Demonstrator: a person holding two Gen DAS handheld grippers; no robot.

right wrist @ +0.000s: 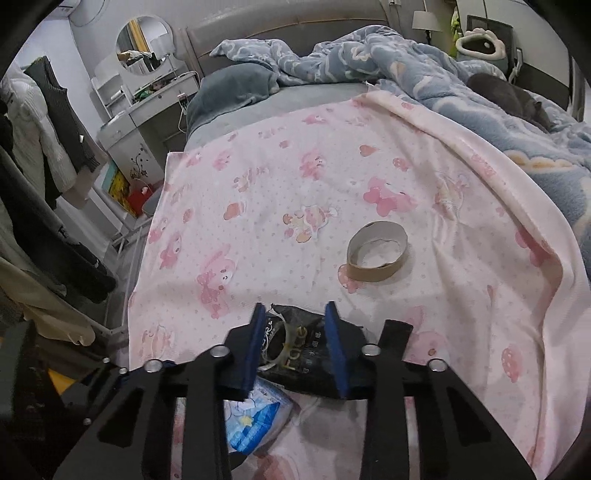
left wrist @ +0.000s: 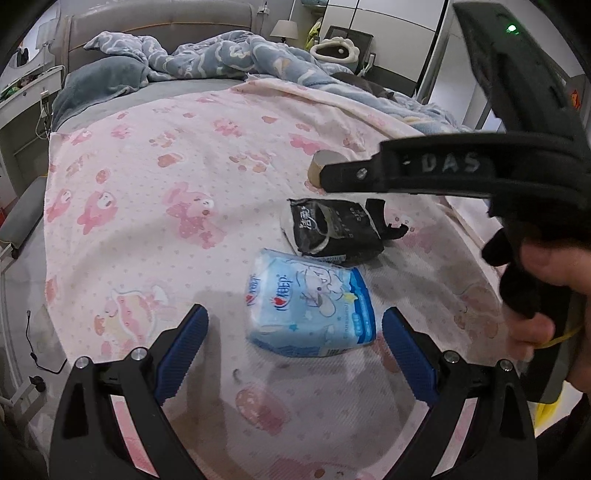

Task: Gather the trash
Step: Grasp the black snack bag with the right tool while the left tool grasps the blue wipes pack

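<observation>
Right claw (right wrist: 297, 347) grips crumpled black wrapper (right wrist: 295, 354) (white lettering); left claw (left wrist: 295, 332) agape.

Crumpled black wrapper (right wrist: 299, 354), blue tissue pack (left wrist: 314, 314), cardboard ring (right wrist: 376, 254) — on pink sheet (right wrist: 258, 206).

Bedroom w/ a large bed (right wrist: 280, 92), grey padded headboard (right wrist: 288, 26) at the far wall. Pink cartoon-print sheet (right wrist: 295, 192) covers most of the mattress; crumpled blue-grey blanket (right wrist: 406, 62) & grey pillow (right wrist: 232, 92) lie at the head end. Round mirror (right wrist: 144, 44) above a white dresser (right wrist: 147, 107) beside the bed. Clothes hang on a rack (right wrist: 40, 140) nearby. Table lamp (left wrist: 284, 29) near the far corner. Light dim, even.
</observation>
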